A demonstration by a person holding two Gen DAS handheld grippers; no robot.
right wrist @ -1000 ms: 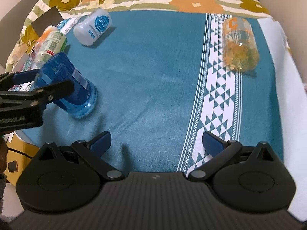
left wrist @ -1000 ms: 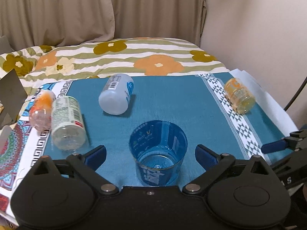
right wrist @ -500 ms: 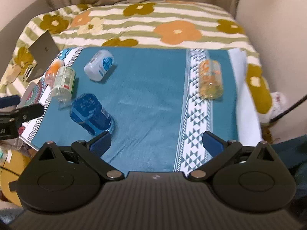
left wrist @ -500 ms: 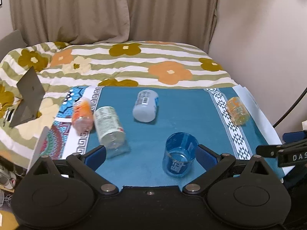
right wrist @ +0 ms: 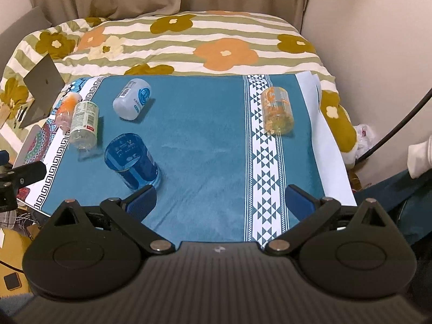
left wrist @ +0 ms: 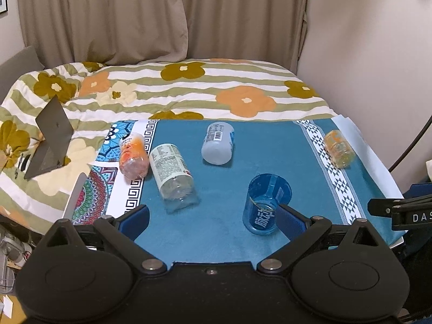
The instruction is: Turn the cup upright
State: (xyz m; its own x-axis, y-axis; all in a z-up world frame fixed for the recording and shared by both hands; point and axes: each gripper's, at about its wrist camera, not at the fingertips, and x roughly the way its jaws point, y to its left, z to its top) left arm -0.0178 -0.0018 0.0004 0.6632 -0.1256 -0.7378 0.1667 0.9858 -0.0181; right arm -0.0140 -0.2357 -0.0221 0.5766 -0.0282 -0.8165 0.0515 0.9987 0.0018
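A clear blue plastic cup (left wrist: 266, 203) stands upright, mouth up, on the teal cloth (left wrist: 259, 145); it also shows in the right wrist view (right wrist: 132, 159). My left gripper (left wrist: 212, 220) is open and empty, pulled back above the cloth's near edge, with the cup just beyond its right finger. My right gripper (right wrist: 220, 201) is open and empty, also back from the cloth, with the cup beyond its left finger. An orange cup (left wrist: 338, 148) lies on its side at the right, seen also in the right wrist view (right wrist: 276, 113).
A white-blue cup (left wrist: 218, 147), a green-labelled clear cup (left wrist: 172, 174) and an orange-pink cup (left wrist: 133, 155) lie on their sides at the left. A flowered bedspread (left wrist: 189, 91) lies behind. A grey stand (left wrist: 51, 137) sits at the far left. Wall at right.
Both grippers have pulled back and up from the cloth. The left gripper moved away from the blue cup, which stays standing upright.
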